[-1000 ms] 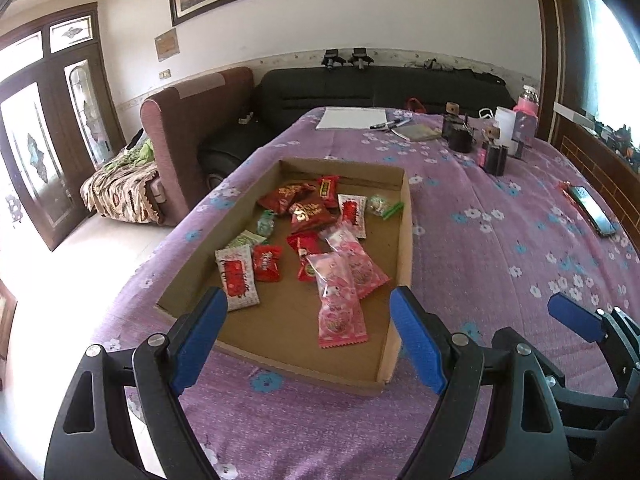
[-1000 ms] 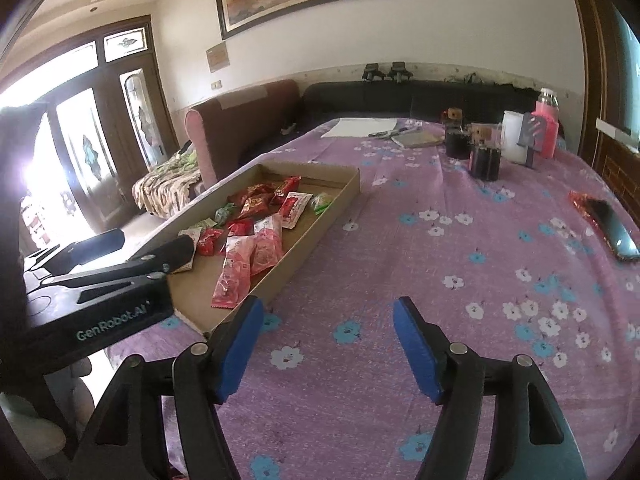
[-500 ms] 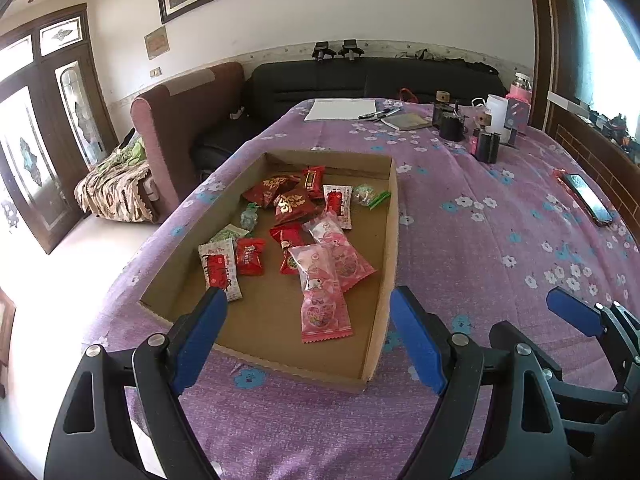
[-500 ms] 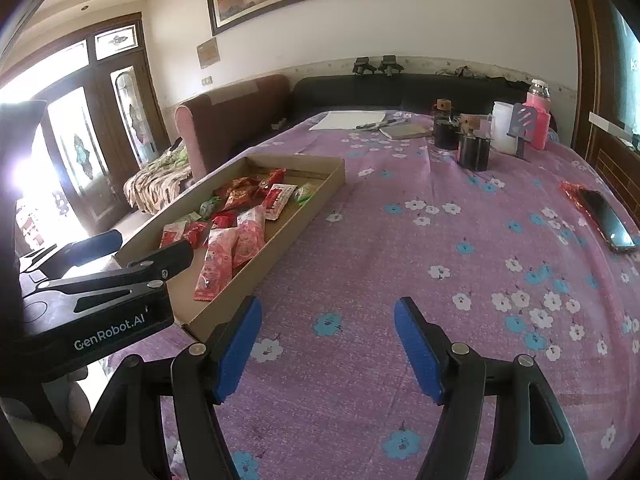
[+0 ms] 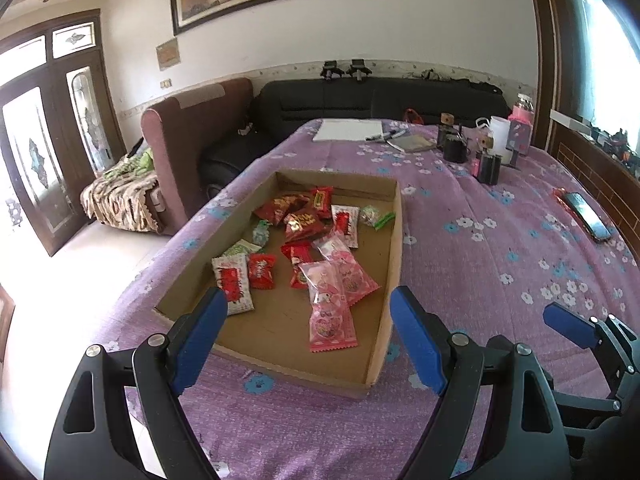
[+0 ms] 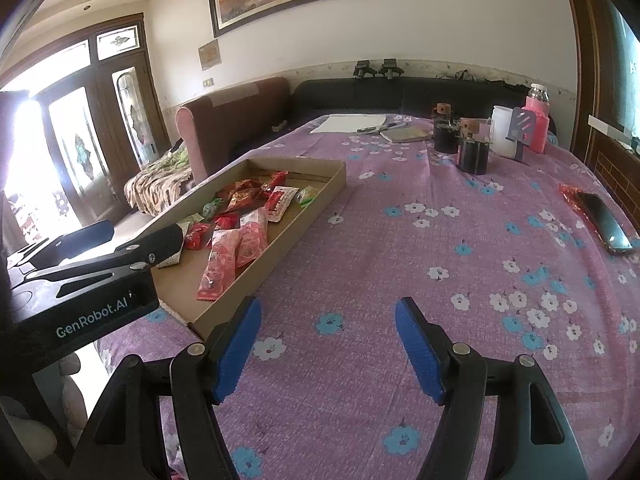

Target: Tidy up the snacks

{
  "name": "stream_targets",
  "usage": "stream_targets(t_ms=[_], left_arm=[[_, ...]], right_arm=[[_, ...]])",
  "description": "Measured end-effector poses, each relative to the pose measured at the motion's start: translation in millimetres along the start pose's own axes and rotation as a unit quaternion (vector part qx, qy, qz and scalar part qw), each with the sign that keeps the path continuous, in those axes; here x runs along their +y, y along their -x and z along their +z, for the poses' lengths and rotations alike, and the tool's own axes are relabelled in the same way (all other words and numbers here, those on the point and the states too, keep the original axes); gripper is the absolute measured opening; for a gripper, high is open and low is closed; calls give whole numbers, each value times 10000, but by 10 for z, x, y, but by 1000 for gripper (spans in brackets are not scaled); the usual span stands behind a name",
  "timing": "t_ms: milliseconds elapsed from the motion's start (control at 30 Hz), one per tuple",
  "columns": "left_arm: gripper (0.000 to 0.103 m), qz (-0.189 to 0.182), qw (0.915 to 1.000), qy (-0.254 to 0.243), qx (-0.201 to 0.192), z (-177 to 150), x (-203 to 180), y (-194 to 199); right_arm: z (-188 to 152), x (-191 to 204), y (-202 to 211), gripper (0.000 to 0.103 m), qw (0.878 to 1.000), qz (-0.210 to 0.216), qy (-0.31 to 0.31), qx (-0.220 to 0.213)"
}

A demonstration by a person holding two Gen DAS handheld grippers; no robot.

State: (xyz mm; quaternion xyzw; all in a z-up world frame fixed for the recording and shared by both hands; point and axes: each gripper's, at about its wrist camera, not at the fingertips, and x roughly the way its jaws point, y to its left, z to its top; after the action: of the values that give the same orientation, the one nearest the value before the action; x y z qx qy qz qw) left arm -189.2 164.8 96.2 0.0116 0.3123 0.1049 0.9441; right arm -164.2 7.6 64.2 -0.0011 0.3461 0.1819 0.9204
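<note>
Left wrist view showed the cardboard tray (image 5: 394,240) drifted farther ahead of the left tongs (image 5: 308,334); both it and the right tongs (image 6: 328,350) gaped, released, with 0 snacks (image 5: 332,308) grasped.

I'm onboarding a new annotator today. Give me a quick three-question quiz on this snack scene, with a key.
1. True or false: the left gripper holds a snack.
2. Where do the snacks lie? A) on the bare cloth B) in the cardboard tray C) beside the phone
3. Fill in: the right gripper hovers over the purple ____, jaws open.

Key: 1 false; 2 B; 3 tablecloth.
</note>
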Motion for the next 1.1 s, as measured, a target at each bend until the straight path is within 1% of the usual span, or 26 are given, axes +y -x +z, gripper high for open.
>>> stream_targets(t_ms=[100, 200, 233, 267, 300, 367, 433, 500, 533, 633, 700, 767, 867, 900, 1000, 1100], left_arm=[[84, 169, 9993, 105, -314, -2, 47, 112], [85, 424, 9951, 291, -845, 6, 132, 293], [87, 515, 9921, 373, -1084, 10, 172, 383], [97, 547, 9902, 429, -1213, 22, 205, 435], [103, 556, 9880, 513, -1347, 35, 250, 493], [103, 524, 9849, 645, -1517, 41, 323, 551], [103, 539, 9835, 735, -1563, 44, 375, 561], [103, 498, 9838, 763, -1544, 48, 413, 533], [103, 402, 9853, 757, -1476, 51, 432, 491], [103, 195, 9910, 770, -1079, 44, 466, 337], [103, 5, 9932, 833, -811, 15, 480, 256], [103, -177, 9938, 929, -593, -2, 499, 180], [103, -235, 9942, 989, -351, -43, 510, 83], [103, -161, 9944, 998, -302, -55, 510, 58], [103, -129, 9945, 1008, -246, -84, 519, 32], [103, -7, 9952, 969, -134, -101, 535, -3]], right_arm=[[-3, 20, 20, 72, 10000, 0, 24, -15], [-9, 46, 31, 72, 10000, -6, 65, -28], [-11, 58, 35, 72, 10000, -5, 79, -34], [-13, 70, 40, 72, 9999, -5, 93, -39], [-13, 79, 43, 72, 9999, 0, 109, -42], [-17, 107, 48, 72, 9999, 15, 148, -50], [-22, 132, 51, 72, 9998, 31, 186, -60], [-23, 160, 47, 72, 9997, 45, 231, -59], [-23, 174, 46, 72, 9997, 53, 252, -58], [-19, 219, 38, 72, 9994, 69, 330, -47], [-6, 250, 28, 72, 9993, 87, 372, -40], [11, 289, 18, 72, 9990, 98, 438, -39], [32, 358, -2, 72, 9984, 114, 552, -37], [38, 385, -11, 72, 9982, 121, 591, -31], [62, 477, -42, 72, 9974, 174, 700, -10], [92, 575, -84, 73, 9963, 230, 828, -1]])
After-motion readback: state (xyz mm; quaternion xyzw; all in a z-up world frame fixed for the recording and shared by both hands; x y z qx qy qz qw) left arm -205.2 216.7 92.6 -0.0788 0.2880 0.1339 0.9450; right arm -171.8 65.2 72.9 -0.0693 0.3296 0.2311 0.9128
